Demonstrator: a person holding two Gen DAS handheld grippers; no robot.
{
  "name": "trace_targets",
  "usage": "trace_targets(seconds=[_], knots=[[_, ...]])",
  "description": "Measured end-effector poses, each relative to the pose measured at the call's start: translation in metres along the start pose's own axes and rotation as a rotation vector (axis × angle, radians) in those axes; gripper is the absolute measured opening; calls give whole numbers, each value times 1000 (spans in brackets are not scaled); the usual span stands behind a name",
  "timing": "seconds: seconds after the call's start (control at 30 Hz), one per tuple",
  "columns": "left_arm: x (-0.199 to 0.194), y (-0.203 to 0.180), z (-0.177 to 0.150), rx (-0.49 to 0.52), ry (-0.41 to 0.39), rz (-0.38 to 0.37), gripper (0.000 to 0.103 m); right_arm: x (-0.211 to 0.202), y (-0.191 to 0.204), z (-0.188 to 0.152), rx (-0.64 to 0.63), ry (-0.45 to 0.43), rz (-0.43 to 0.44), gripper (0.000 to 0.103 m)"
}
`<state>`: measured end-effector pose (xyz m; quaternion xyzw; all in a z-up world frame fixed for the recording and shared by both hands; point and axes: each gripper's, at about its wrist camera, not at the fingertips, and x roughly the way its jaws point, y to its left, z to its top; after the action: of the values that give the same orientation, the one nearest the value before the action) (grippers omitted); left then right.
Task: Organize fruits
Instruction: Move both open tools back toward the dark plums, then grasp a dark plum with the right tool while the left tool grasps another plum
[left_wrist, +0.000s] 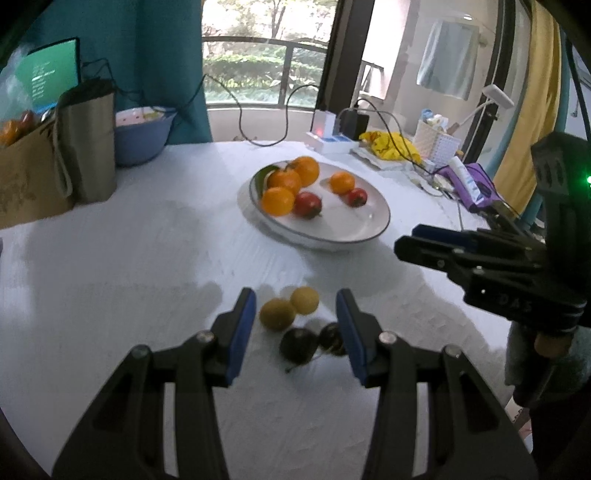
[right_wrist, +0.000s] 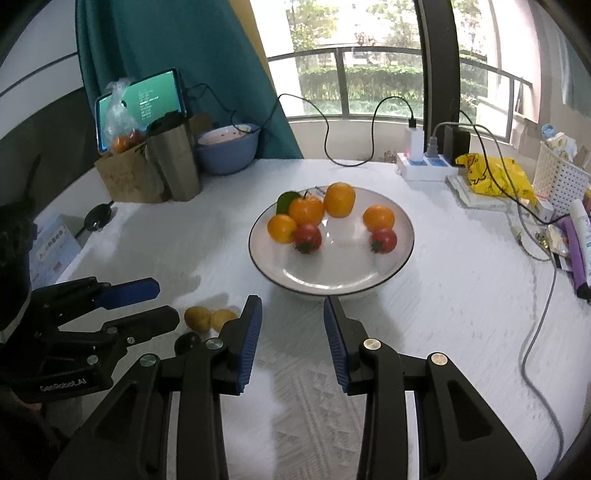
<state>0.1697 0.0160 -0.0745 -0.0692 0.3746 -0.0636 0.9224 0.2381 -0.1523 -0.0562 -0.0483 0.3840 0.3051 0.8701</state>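
A white plate (left_wrist: 343, 221) (right_wrist: 332, 273) at the table's middle holds several oranges (left_wrist: 284, 181) (right_wrist: 306, 210) and two red fruits (left_wrist: 307, 204) (right_wrist: 307, 238). On the cloth in front of it lie two yellow-green fruits (left_wrist: 277, 314) (right_wrist: 197, 317) and two dark ones (left_wrist: 298, 345) (right_wrist: 186, 341). My left gripper (left_wrist: 295, 332) (right_wrist: 155, 304) hangs open over this small group, its blue pads on either side and touching none of them. My right gripper (right_wrist: 293, 339) (left_wrist: 410, 242) is open and empty, just short of the plate's near rim.
A brown paper bag (left_wrist: 22, 177), steel cup (left_wrist: 88, 144) and blue bowl (left_wrist: 140, 133) stand at the back left. A power strip (right_wrist: 424, 164), yellow bag (right_wrist: 495, 177), white basket (right_wrist: 561, 181) and a grey cable (right_wrist: 535, 332) crowd the right side.
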Motion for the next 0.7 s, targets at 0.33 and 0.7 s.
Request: trace_targets(seconds=[0.33,0.7], knots=[[4,13,-23,-34,42,20,47,15,16,-19,-2,51,44,37],[1,18,-33,-49,58,24,47,31,42,-38,-48,120,141,37]])
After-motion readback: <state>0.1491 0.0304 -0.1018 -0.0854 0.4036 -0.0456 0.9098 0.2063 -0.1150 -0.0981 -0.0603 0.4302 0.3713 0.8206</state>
